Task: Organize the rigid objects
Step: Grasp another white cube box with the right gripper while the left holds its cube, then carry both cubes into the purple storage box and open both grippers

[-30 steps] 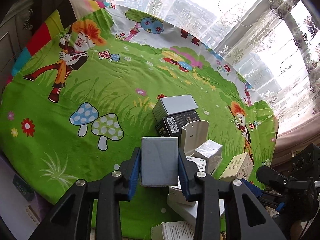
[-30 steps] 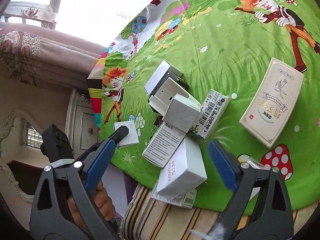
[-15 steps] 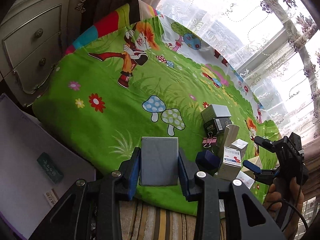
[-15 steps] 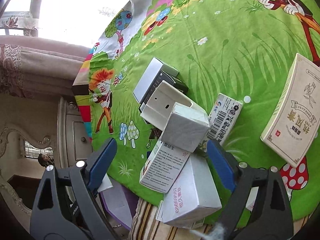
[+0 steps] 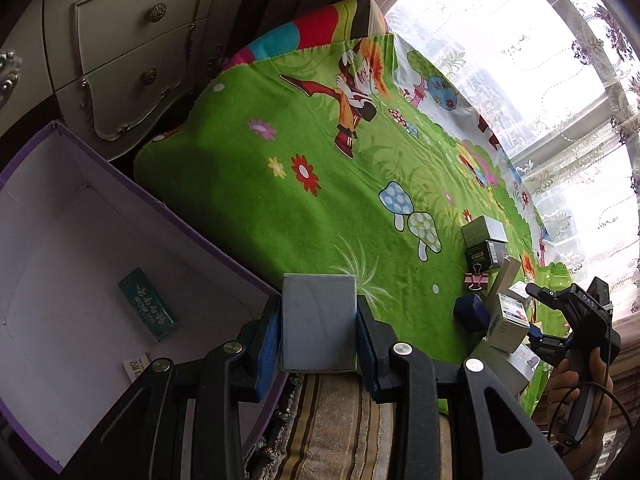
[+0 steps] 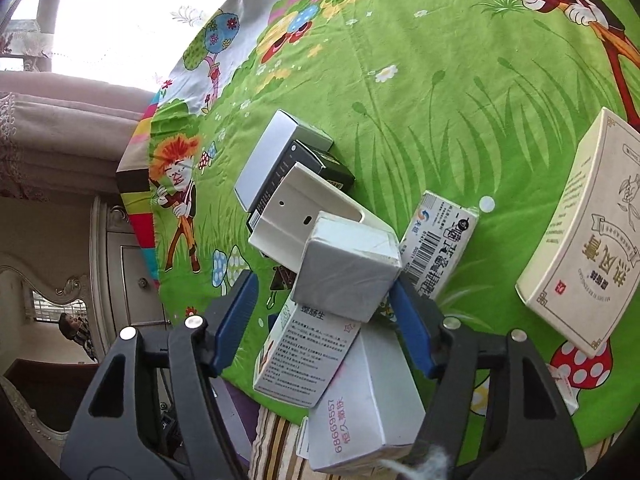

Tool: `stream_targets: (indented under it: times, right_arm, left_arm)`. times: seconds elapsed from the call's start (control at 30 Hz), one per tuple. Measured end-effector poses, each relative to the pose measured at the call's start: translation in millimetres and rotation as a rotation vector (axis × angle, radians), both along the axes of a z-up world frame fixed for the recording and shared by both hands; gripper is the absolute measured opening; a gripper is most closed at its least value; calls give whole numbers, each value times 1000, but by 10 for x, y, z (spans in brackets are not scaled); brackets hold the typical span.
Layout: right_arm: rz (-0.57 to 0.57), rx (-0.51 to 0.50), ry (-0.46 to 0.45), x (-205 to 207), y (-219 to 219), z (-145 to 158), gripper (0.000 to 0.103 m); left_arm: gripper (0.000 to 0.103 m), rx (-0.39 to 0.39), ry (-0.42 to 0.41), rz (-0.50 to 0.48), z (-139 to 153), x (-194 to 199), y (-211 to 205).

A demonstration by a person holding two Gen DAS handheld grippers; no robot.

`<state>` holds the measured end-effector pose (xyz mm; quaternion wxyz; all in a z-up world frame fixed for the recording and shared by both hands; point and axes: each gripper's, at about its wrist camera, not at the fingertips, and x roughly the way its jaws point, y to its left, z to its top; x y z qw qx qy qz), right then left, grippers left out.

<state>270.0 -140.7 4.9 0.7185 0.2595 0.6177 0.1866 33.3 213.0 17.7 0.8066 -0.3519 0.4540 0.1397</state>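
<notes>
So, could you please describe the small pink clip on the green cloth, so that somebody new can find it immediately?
Start from the green cartoon cloth and find the cluster of small boxes near its window-side end. Just below the stacked grey box and black box lies the pink binder clip, flat on the cloth. It is the only pink thing there and the only one that is not a box.

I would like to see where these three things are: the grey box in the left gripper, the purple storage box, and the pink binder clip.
Grey box (image 5: 319, 322), left wrist view, middle of its front face.
Purple storage box (image 5: 80, 264), left wrist view, bare inner wall.
Pink binder clip (image 5: 476, 281), left wrist view, its body.
</notes>
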Motion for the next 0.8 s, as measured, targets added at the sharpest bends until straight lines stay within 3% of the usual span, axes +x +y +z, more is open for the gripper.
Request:
stream_targets:
  times: [0.03,0.33,0.6,0.8]
  right_arm:
    - [-1,-1,6,6,-6,-17,55]
    - [4,-6,-50,-36,-45,77,53]
    - [61,-28,-182,-252,42,443,53]
    - [169,-43,-316,-611,344,820,53]
  left_arm:
    - [36,-1,-1,0,-2,-3,1]
    - [36,-5,-12,10,25,-60,38]
    - [36,2,-34,49,102,-235,167]
    - [36,11,-50,97,149,-460,318]
